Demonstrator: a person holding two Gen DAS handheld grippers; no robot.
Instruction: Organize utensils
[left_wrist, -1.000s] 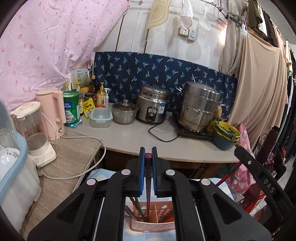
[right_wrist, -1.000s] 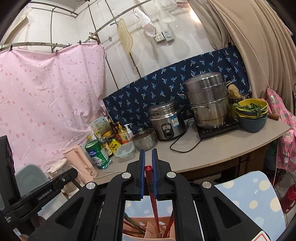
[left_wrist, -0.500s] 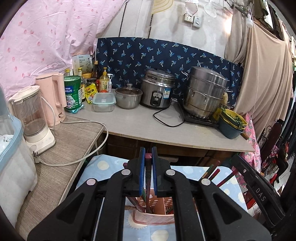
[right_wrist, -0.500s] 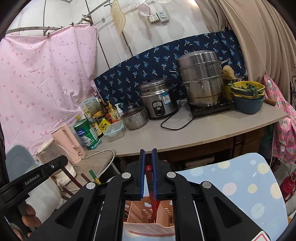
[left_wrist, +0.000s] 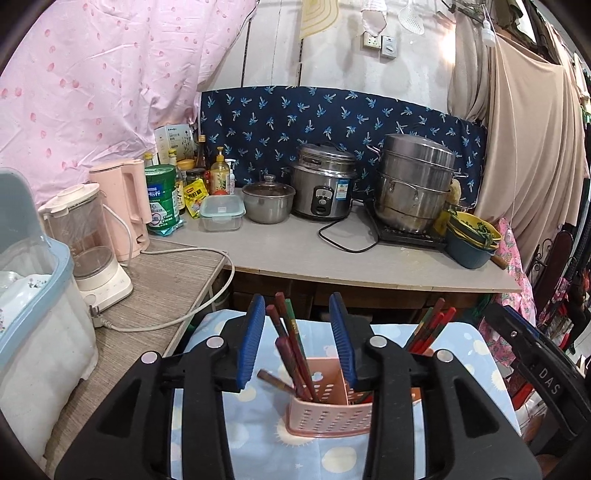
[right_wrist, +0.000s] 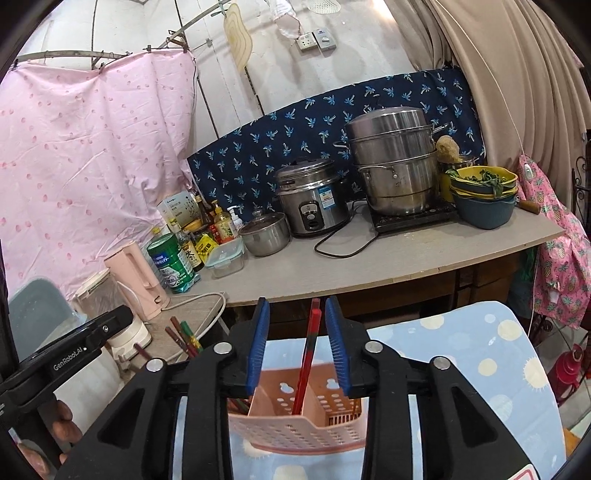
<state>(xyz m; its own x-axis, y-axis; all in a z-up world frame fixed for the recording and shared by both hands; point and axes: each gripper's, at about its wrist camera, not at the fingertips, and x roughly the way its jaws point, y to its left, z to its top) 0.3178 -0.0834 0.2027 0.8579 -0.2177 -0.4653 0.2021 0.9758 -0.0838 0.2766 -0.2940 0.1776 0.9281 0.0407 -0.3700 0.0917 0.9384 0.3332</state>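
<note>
A pink perforated utensil holder (left_wrist: 325, 413) stands on a blue dotted cloth (left_wrist: 258, 435); it also shows in the right wrist view (right_wrist: 295, 428). My left gripper (left_wrist: 297, 306) is open above it, with several dark red and green chopsticks (left_wrist: 291, 347) standing loose in the holder between the fingers. More red chopsticks (left_wrist: 428, 330) lean in the right compartment. My right gripper (right_wrist: 297, 308) is open, with red chopsticks (right_wrist: 309, 354) standing free in the holder between its fingers.
A grey counter (left_wrist: 332, 254) behind holds a rice cooker (left_wrist: 323, 184), a steamer pot (left_wrist: 413, 184), a small pot (left_wrist: 267, 201), bottles and stacked bowls (left_wrist: 471, 236). A pink kettle (left_wrist: 123, 210) and blender (left_wrist: 88, 247) stand on a side table on the left.
Both grippers have opened and let go of their chopsticks, which now stand in the pink holder. Both cameras have tilted up slightly.
</note>
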